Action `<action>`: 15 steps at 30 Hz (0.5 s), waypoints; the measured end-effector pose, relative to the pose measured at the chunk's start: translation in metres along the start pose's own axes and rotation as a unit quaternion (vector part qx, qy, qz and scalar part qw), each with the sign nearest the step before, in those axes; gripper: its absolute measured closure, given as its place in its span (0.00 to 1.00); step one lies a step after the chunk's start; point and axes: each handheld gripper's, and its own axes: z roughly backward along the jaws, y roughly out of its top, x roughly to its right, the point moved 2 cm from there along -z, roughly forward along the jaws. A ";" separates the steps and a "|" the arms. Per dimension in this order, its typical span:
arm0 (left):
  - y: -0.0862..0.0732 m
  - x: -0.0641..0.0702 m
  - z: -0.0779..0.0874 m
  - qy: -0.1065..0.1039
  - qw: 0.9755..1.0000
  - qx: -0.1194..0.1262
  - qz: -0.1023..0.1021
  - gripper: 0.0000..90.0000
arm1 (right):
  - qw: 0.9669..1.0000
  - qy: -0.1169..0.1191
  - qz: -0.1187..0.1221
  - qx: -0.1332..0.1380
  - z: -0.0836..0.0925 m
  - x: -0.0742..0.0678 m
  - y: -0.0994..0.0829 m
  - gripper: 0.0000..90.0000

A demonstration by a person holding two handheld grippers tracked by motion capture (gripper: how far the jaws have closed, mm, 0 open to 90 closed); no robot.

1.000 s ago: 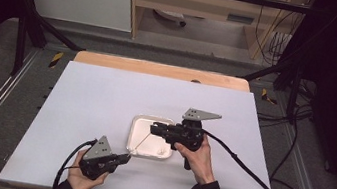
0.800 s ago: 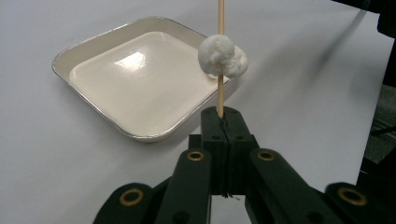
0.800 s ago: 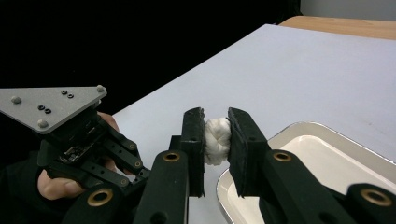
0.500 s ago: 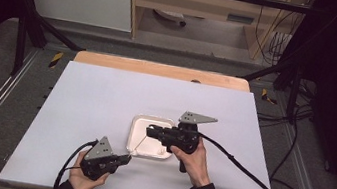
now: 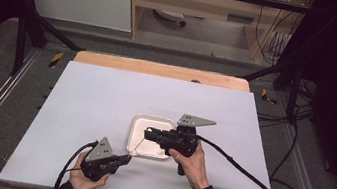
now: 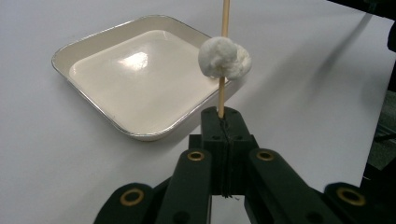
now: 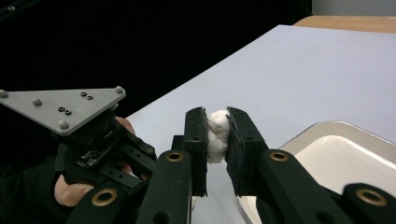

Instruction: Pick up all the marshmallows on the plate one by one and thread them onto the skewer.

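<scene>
I hold a gripper in each hand over the white table (image 5: 105, 95), and the work sits near its front edge. My left gripper (image 5: 122, 158) is clamped tight on the lower end of a thin wooden skewer (image 6: 222, 93); in the left gripper view the stick rises straight out from between the two black jaws, which meet with no gap around it. A white marshmallow (image 6: 224, 58) is threaded on that skewer a little above the jaw tips, the stick passing through it and on out of the top of the picture. In the high view the skewer slants from my left gripper up over the near left corner of the square white tray (image 5: 139, 123), which lies flat on the table just beside it. My right gripper (image 5: 149, 134) reaches in from the right across the tray, its jaws pointing towards my left hand (image 5: 85, 180). In the right gripper view its two jaws press a soft white marshmallow (image 7: 216, 135) between their pads; they have just been closing a little further on it, and the piece bulges slightly at the top between them. Behind those jaws I see my left gripper with its grey three-cornered plate (image 7: 65, 108), and the tray's rim shows at the lower right.
</scene>
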 end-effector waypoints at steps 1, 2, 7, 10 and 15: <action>0.000 0.000 0.000 0.001 1.000 0.000 -0.001 0.99 | 1.000 0.000 0.002 0.000 0.000 0.000 0.000 0.88; 0.000 0.000 0.000 0.000 1.000 0.000 -0.002 0.99 | 1.000 0.000 0.001 0.000 0.000 0.000 0.000 0.88; 0.000 0.001 0.000 -0.001 1.000 -0.001 -0.004 0.99 | 1.000 -0.001 0.003 0.003 -0.001 -0.001 -0.003 0.88; -0.001 0.002 -0.001 0.001 1.000 -0.008 -0.009 0.99 | 1.000 -0.003 0.004 0.001 -0.002 -0.002 -0.005 0.88; 0.000 0.003 -0.001 0.003 1.000 -0.005 -0.010 0.99 | 1.000 -0.003 0.005 0.000 -0.001 -0.002 -0.006 0.89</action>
